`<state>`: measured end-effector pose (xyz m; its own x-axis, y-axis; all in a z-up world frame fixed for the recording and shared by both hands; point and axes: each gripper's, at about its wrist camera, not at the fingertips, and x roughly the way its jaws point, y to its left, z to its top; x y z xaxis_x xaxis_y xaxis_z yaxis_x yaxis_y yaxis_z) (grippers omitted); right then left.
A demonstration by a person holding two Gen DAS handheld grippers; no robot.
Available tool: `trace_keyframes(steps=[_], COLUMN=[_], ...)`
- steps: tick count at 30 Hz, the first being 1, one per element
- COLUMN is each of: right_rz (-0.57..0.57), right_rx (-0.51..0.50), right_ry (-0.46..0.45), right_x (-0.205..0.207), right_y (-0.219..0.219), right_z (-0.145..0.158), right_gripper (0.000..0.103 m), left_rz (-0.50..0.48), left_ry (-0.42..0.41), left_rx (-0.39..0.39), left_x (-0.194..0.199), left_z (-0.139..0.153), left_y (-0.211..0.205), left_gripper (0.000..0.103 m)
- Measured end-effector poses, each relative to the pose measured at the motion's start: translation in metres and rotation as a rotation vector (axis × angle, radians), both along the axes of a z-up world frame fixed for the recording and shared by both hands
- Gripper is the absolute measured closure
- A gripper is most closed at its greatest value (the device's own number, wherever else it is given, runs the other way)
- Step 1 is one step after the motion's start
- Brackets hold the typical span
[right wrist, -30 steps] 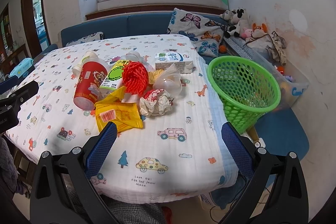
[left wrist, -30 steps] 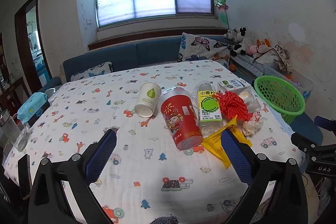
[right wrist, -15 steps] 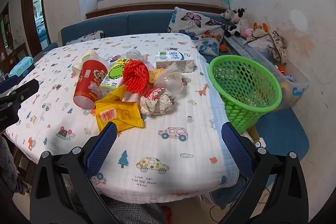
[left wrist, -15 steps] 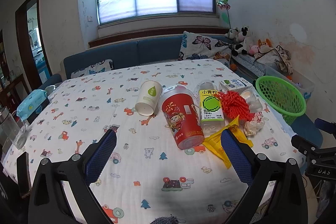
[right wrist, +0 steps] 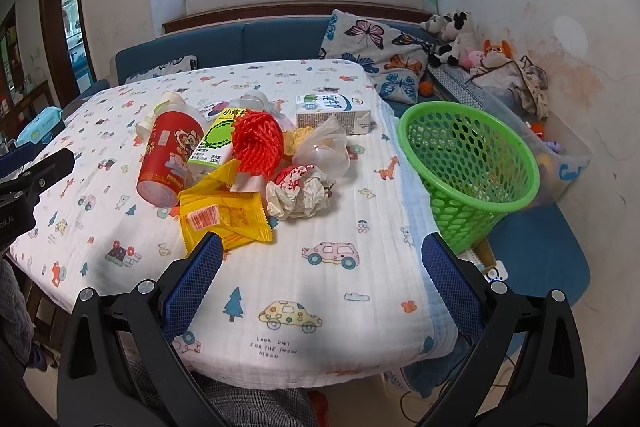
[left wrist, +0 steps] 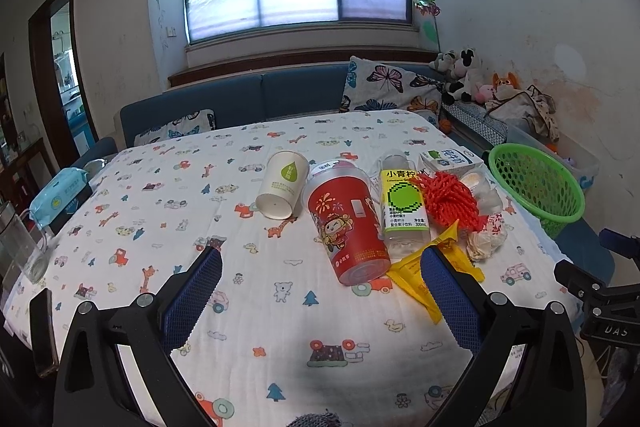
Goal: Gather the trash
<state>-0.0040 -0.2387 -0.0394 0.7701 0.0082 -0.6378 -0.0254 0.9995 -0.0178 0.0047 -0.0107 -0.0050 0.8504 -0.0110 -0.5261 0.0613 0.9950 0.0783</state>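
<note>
A pile of trash lies on the patterned tablecloth: a red cup (left wrist: 346, 223) (right wrist: 168, 157) on its side, a white paper cup (left wrist: 282, 185), a clear bottle with a green label (left wrist: 402, 213) (right wrist: 216, 141), red foam netting (left wrist: 450, 201) (right wrist: 256, 143), a yellow wrapper (left wrist: 424, 275) (right wrist: 222, 215), crumpled paper (left wrist: 486, 241) (right wrist: 300, 193), a clear plastic bag (right wrist: 326, 151) and a milk carton (left wrist: 450, 159) (right wrist: 332, 113). A green basket (left wrist: 536, 183) (right wrist: 468, 167) stands beyond the table's right edge. My left gripper (left wrist: 320, 267) and right gripper (right wrist: 320, 255) are open and empty, hovering short of the pile.
A wet-wipes pack (left wrist: 60, 193), a glass jar (left wrist: 18, 247) and a phone (left wrist: 42, 333) sit at the table's left edge. A blue sofa (left wrist: 260, 99) with butterfly cushions runs behind. Plush toys (right wrist: 460, 35) and a clear bin (right wrist: 560, 155) line the right wall.
Both grippers have drifted slightly; the views shift a little and the pile appears marginally closer in the right wrist view. Nothing on the table has moved.
</note>
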Motion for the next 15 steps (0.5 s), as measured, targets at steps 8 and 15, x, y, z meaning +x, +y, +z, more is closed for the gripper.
trace_keyframes(steps=[8,15], right_rz=[0.002,0.007], right_rx=[0.001,0.002], right_ry=[0.01,0.021], right_x=[0.006,0.013], right_y=[0.0,0.001], right_z=[-0.003,-0.005], right_gripper=[0.004,0.004], left_rz=[0.002,0.004], left_ry=[0.004,0.017], left_rx=[0.0,0.001], left_x=[0.0,0.003], left_z=[-0.003,-0.007], left_y=[0.001,0.0], left_gripper=[0.007,0.007])
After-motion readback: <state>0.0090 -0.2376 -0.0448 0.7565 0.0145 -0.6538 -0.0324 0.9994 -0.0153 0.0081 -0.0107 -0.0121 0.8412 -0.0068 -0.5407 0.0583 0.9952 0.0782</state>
